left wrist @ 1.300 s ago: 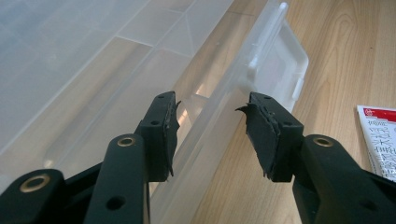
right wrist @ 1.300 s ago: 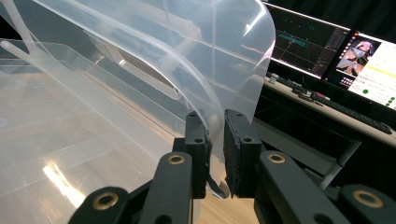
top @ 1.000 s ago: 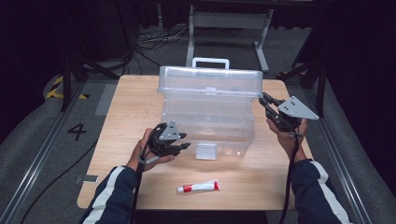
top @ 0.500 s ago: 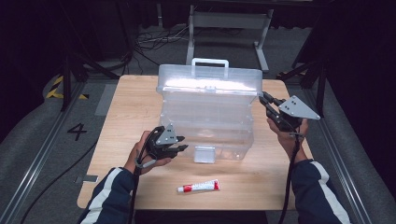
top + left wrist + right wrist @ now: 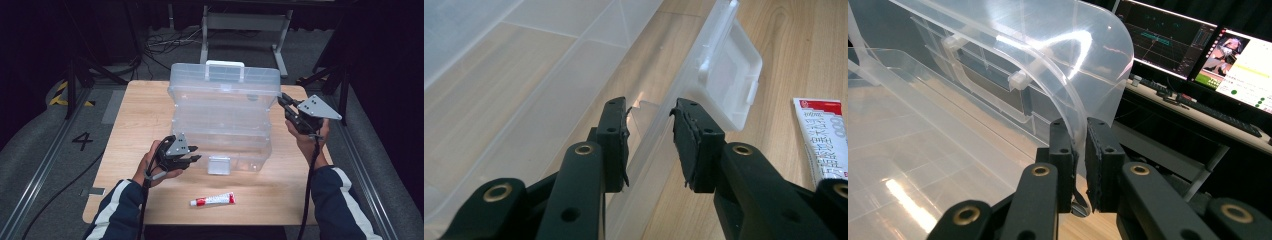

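My right jaws are clamped on the edge of the clear lid of the transparent plastic storage box; in the right gripper view the thin curved lid wall runs down between the two black pads, which press on it from both sides. From the high view I see the right gripper at the box's upper right corner, with the lid raised and its white handle at the top. My left jaws stand apart, with the box's front wall passing between them and neither pad pressing on it; I see a gap on each side in the left gripper view. The left gripper sits at the front left of the box, just beside the hanging white latch, which is flipped outward. The box stands in the middle of the wooden worktop. A small red-and-white tube lies near the front edge, apart from the box; its label carries red print that I cannot read. On the floor left of the worktop I read a painted "4".
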Action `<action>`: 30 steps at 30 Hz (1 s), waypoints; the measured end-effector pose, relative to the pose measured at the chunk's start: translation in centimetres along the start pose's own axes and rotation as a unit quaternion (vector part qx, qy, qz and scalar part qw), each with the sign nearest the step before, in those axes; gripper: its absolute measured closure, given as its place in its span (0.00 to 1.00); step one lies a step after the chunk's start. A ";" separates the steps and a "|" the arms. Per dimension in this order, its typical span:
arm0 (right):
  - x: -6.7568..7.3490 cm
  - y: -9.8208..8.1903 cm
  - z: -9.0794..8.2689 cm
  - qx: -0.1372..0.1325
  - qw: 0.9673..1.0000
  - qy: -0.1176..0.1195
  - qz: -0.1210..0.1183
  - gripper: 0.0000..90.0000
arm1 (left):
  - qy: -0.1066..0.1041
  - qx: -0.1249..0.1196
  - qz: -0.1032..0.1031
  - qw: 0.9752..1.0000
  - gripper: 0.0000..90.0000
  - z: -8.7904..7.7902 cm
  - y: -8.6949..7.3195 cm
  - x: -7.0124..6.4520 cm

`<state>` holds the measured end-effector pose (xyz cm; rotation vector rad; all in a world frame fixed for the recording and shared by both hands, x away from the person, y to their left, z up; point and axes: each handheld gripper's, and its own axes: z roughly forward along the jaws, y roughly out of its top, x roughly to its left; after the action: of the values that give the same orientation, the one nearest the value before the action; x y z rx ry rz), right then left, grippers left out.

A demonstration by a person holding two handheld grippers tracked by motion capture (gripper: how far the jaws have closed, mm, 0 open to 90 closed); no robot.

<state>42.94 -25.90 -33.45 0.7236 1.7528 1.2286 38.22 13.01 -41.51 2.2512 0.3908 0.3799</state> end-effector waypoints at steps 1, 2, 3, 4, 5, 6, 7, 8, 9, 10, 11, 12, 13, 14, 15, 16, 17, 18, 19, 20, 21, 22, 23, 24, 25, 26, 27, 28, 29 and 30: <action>-0.1 0.1 0.1 0.002 1.000 0.001 0.002 0.92 | 0.000 0.000 0.000 1.000 0.75 0.0 0.0 0.0; -0.1 0.1 0.1 0.002 1.000 0.001 0.002 0.92 | 0.000 0.000 0.000 1.000 0.75 0.0 0.0 0.0; -0.2 0.2 0.2 0.004 1.000 0.001 0.002 0.92 | 0.000 0.000 0.000 1.000 0.75 0.0 0.0 0.0; -0.3 0.3 0.3 0.006 1.000 0.001 0.003 0.92 | 0.000 0.000 0.000 1.000 0.75 0.0 0.0 0.0; -0.4 0.6 0.5 0.011 1.000 0.000 0.002 0.93 | 0.000 0.000 0.000 1.000 0.75 0.0 0.0 0.0; -0.5 0.7 0.6 0.013 1.000 0.001 0.003 0.93 | 0.000 -0.001 0.000 1.000 0.75 0.0 0.0 0.0; -0.6 0.8 0.8 0.015 1.000 0.001 0.004 0.93 | -0.001 -0.001 0.000 1.000 0.75 0.0 0.0 0.0; -0.6 0.8 0.8 0.015 1.000 0.001 0.004 0.93 | -0.001 -0.001 0.000 1.000 0.75 0.0 0.0 0.0; -0.7 0.9 0.8 0.016 1.000 0.001 0.005 0.93 | -0.001 -0.001 0.000 1.000 0.75 0.0 0.0 0.0; -0.9 0.9 1.0 0.017 1.000 0.003 0.008 0.93 | -0.001 -0.001 0.001 1.000 0.75 0.0 0.0 0.0; -1.1 1.1 1.2 0.019 1.000 0.004 0.012 0.93 | -0.002 -0.002 0.000 1.000 0.75 0.0 -0.1 0.0; -1.1 1.1 1.2 0.019 1.000 0.004 0.012 0.93 | -0.003 -0.004 -0.002 1.000 0.75 0.0 -0.1 0.1; -1.1 1.1 1.3 0.019 1.000 0.004 0.014 0.93 | -0.006 -0.007 -0.004 1.000 0.75 0.0 -0.1 0.2; -1.2 1.2 1.5 0.020 1.000 0.003 0.014 0.93 | -0.008 -0.008 -0.007 1.000 0.75 0.0 -0.2 0.2; -1.3 1.3 1.6 0.021 1.000 0.004 0.016 0.93 | -0.010 -0.011 -0.008 1.000 0.75 0.0 -0.2 0.3; -1.4 1.4 1.7 0.023 1.000 0.005 0.018 0.93 | -0.010 -0.012 -0.008 1.000 0.76 0.0 -0.2 0.3; -1.5 1.5 1.9 0.025 0.999 0.005 0.022 0.93 | -0.011 -0.012 -0.009 1.000 0.76 0.0 -0.2 0.3; -1.5 1.5 1.9 0.025 0.999 0.005 0.022 0.93 | -0.011 -0.012 -0.009 1.000 0.76 0.0 -0.2 0.3; -1.7 1.6 2.1 0.027 0.999 0.006 0.024 0.93 | -0.013 -0.012 -0.012 1.000 0.76 0.0 -0.2 0.3; -1.8 1.7 2.2 0.029 0.999 0.006 0.026 0.93 | -0.014 -0.013 -0.014 1.000 0.76 0.0 -0.2 0.4; -1.9 1.7 2.4 0.029 0.999 0.008 0.031 0.93 | -0.015 -0.014 -0.016 1.000 0.76 0.0 -0.2 0.4; -1.9 1.7 2.4 0.029 0.999 0.008 0.031 0.93 | -0.015 -0.014 -0.016 1.000 0.76 0.0 -0.2 0.4; -2.1 1.8 2.5 0.031 0.999 0.008 0.034 0.93 | -0.015 -0.014 -0.016 1.000 0.76 0.0 -0.2 0.4; -2.2 1.9 2.7 0.033 0.999 0.009 0.037 0.93 | -0.015 -0.014 -0.016 1.000 0.76 0.0 -0.2 0.4; -2.4 2.0 2.9 0.035 0.999 0.009 0.039 0.93 | -0.016 -0.014 -0.015 1.000 0.76 0.0 -0.2 0.4; -2.5 2.1 3.1 0.037 0.998 0.010 0.041 0.93 | -0.016 -0.014 -0.016 1.000 0.76 0.0 -0.3 0.4; -2.6 2.1 3.2 0.037 0.998 0.011 0.044 0.93 | -0.016 -0.014 -0.016 1.000 0.76 0.0 -0.3 0.4; -2.7 2.1 3.4 0.038 0.998 0.012 0.048 0.94 | -0.016 -0.014 -0.016 1.000 0.76 0.0 -0.3 0.4; -2.7 2.1 3.4 0.038 0.998 0.012 0.048 0.94 | -0.016 -0.014 -0.016 1.000 0.76 0.0 -0.3 0.4; -2.8 2.2 3.5 0.039 0.998 0.013 0.049 0.94 | -0.016 -0.017 -0.016 1.000 0.76 0.0 -0.3 0.4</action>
<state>47.33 -25.91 -31.06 0.8528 1.8129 1.2453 38.56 13.37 -41.65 2.2130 0.4005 0.3297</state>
